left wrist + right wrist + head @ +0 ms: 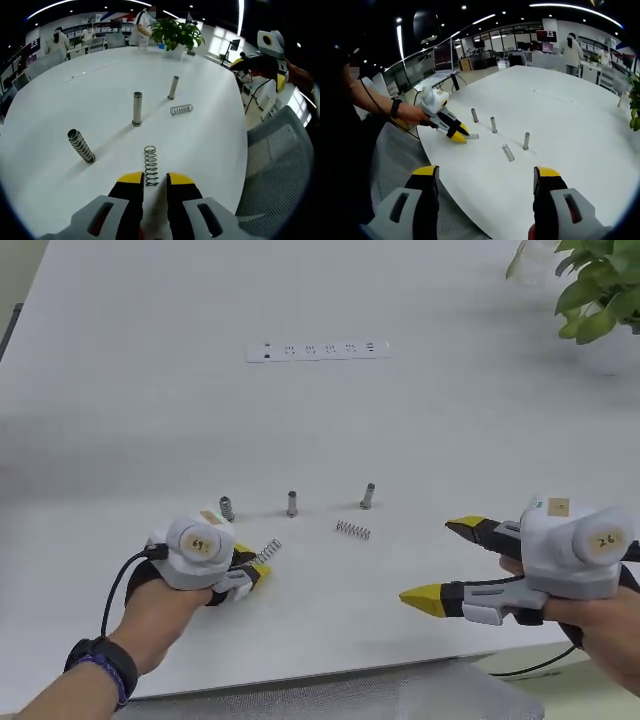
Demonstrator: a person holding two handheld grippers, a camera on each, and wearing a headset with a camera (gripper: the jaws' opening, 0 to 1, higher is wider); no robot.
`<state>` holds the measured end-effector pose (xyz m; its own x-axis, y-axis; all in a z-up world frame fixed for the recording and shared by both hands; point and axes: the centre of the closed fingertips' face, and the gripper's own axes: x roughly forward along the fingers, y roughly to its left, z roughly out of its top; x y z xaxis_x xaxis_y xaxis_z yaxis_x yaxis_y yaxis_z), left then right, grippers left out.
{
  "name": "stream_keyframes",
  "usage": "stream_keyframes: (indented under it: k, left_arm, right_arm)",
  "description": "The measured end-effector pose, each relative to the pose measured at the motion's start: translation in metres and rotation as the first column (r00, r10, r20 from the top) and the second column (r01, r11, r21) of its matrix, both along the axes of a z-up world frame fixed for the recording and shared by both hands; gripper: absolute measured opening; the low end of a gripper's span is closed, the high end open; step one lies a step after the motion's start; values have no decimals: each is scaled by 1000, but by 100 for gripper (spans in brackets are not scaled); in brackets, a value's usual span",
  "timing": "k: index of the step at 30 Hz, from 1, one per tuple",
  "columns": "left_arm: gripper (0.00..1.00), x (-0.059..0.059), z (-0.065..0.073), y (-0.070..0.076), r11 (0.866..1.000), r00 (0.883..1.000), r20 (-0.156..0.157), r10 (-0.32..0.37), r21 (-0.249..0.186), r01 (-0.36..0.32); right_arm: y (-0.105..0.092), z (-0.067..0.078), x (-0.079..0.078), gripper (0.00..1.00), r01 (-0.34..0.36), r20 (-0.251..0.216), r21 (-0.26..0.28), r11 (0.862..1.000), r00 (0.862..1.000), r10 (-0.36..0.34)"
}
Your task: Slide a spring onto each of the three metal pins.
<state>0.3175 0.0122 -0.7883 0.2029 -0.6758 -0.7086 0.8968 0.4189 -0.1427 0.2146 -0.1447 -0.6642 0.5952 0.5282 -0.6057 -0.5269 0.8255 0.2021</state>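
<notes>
Tabletop (150, 420): big, white and matt, rounded along its near edge, with soft shadows across the middle.
Power strip (317, 350): white and flat, out towards the far edge, well apart from the work.
Plant (595, 290): green leaves over the far right corner.
Room: an open-plan office in both gripper views, with strip lights on a dark ceiling, desks, monitors, and people standing well back.
Chair (280, 150): grey mesh, pulled in at the near edge.
Pins: three upright in a row, nearer the tabletop's near edge than the far one.
Left pin (227, 508): one down, with a spring coiled round it.
Middle pin (292, 503): bare metal.
Right pin (368, 496): bare too.
Loose spring (352, 530): lying on its side just to the near side of the row, between the middle pin and the right pin and touching neither.
Near spring (150, 166): flat on the tabletop, its near end sitting in the gap between the left gripper's tips and its far end aimed roughly at the middle pin.
Left gripper (155, 179): down low on the near side of the left pin. Jaws are only narrowly apart, the gap a little wider than the near spring, and it doesn't look squeezed.
Right gripper (486, 172): held up by the near edge on the right, well apart from the pins. Jaws are spread wide with nothing between them.
</notes>
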Motion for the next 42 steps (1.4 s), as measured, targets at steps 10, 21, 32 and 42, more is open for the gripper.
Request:
stream_keyframes:
  k: [10,21,32,42]
  left_arm:
    - [3,4,1,1,1000,1000,3,12,13,-12]
    - [2,3,3,1,1000,1000,-13,6,13,-6]
    - [2,4,26,6,1000,1000,14,-4,-20,4]
    - [2,0,52,12,999,998,54,-24,-45,26]
  right_arm:
    - [0,1,0,75,1,2,1,1000,1000,-1]
    - [-1,2,1,75,3,6,5,1000,1000,-3]
    - [1,4,4,73,2,15,20,1000,1000,-2]
    - [11,4,11,72,-18,23,41,999,1000,17]
